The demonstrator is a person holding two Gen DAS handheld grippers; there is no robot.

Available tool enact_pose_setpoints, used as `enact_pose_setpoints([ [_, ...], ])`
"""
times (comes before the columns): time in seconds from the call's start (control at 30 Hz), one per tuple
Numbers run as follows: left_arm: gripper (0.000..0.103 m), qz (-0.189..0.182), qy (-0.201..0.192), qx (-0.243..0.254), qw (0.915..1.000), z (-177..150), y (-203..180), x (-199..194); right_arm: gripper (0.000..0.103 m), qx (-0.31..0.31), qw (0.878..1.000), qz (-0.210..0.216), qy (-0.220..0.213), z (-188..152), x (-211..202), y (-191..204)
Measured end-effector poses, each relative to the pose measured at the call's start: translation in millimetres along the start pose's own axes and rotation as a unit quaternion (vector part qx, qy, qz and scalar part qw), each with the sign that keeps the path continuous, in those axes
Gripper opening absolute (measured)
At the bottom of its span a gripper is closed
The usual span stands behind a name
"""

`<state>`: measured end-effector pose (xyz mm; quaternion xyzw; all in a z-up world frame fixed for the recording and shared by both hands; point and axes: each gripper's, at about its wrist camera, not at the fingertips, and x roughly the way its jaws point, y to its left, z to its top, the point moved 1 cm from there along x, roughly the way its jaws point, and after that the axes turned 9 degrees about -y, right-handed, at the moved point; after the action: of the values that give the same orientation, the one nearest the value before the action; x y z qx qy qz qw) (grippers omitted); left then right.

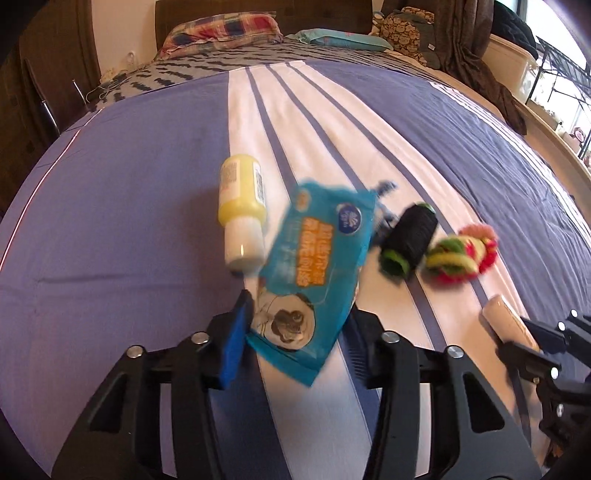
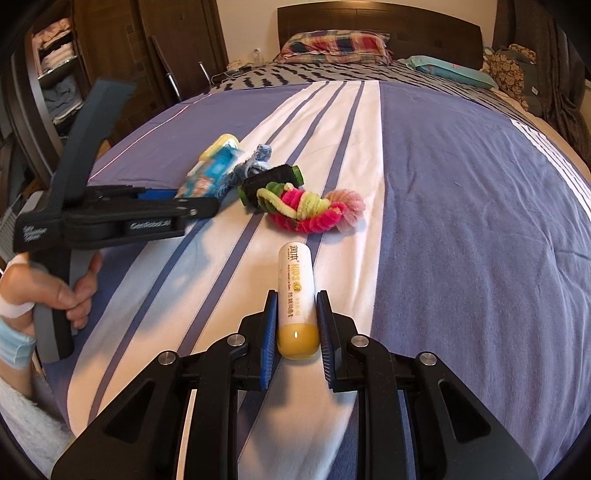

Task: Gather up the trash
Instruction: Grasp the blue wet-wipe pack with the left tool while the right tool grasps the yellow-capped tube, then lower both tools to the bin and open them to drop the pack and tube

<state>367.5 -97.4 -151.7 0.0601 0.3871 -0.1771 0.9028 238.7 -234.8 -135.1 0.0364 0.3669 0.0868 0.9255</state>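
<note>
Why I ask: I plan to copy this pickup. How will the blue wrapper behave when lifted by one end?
The blue wrapper looks thin and flat, so probably light and floppy; held at its near end in the left gripper, the far end may droop or flutter. Its glossy film could slip between the pads. It seems unlikely to roll, unlike the yellow bottle beside it.

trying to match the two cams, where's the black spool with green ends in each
Left wrist view: black spool lies right of centre, between the blue wrapper and the pipe-cleaner bundle.
Right wrist view: the spool sits above centre-left, just behind the bundle.
Shared landmark: the plaid pillow at the bed's head.
</note>
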Motion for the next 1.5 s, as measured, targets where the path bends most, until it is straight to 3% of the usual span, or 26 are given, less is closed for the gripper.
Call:
enact_pose_setpoints([
  [0.27,0.035,-0.019,-0.008,-0.014,0.9997,-33,-8,-41,0.022,0.011,1.000,0.004,-0.005,-19,-31,12],
  [0.97,0.034,-0.039,-0.063,-0.043,0.9963,-148,-68,-204,0.022,0.025,0.999,-0.001,-0.047,-93,-140,47],
  [1.5,0.034,-0.052,-0.048,-0.042,0.9966,-224,-101,-241,0.022,0.027,0.999,-0.006,-0.033,-164,-184,55],
])
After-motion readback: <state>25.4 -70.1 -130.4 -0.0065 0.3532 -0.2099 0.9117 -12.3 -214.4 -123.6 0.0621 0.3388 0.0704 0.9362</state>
